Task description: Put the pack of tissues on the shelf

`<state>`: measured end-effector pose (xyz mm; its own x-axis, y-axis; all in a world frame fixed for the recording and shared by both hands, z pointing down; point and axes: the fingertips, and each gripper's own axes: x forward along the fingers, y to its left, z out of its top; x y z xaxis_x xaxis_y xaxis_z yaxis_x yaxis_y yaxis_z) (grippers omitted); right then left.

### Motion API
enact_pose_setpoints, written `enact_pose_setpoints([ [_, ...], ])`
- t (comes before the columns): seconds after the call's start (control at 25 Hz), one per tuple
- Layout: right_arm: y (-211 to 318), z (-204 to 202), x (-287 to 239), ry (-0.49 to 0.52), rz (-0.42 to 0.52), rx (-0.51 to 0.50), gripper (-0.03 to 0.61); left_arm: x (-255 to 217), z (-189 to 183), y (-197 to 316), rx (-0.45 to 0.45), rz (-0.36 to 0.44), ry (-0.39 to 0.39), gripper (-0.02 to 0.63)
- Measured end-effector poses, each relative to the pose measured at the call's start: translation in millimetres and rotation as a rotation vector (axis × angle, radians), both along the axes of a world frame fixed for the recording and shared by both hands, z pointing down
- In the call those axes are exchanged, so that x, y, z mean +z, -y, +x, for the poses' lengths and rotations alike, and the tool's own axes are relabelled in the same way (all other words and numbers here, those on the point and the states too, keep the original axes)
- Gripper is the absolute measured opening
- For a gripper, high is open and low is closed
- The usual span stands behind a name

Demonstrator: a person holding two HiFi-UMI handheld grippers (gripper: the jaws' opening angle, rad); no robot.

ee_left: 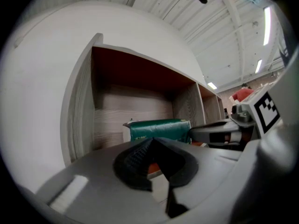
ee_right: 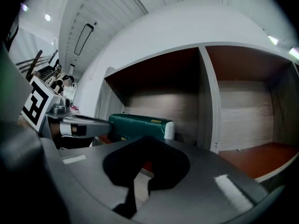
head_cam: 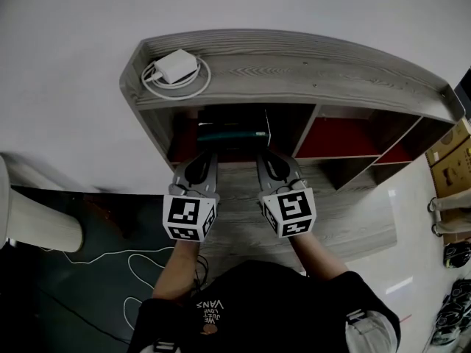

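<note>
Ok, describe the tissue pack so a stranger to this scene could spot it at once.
Find the long grey wood-grain shelf unit, then its leftmost compartment in the head view, below the white charger on top. The tissue pack lies inside: a dark green block with a white end, the only green thing there.

I am looking along my right tool (ee_right: 145, 164), low in the middle of the frame, its jaws sitting pressed together with nothing between them. Beyond it, left of centre, the green pack of tissues (ee_right: 140, 124) is lying in the left compartment of the shelf (ee_right: 209, 101). The left tool (ee_right: 100, 125) is reaching in from the left edge towards the pack's near end; I cannot tell whether it is touching.
</note>
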<state>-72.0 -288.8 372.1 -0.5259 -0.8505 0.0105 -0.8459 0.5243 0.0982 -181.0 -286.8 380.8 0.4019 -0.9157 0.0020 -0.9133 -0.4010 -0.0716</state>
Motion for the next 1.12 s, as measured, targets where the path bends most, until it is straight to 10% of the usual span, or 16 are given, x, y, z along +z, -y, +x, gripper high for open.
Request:
enact_pose_setpoints([
  [1.12,27.0,-10.0,2.0,-0.086,-0.086,0.004,0.005,-4.1,0.2,26.4,0.013,-0.087,0.019,0.054],
])
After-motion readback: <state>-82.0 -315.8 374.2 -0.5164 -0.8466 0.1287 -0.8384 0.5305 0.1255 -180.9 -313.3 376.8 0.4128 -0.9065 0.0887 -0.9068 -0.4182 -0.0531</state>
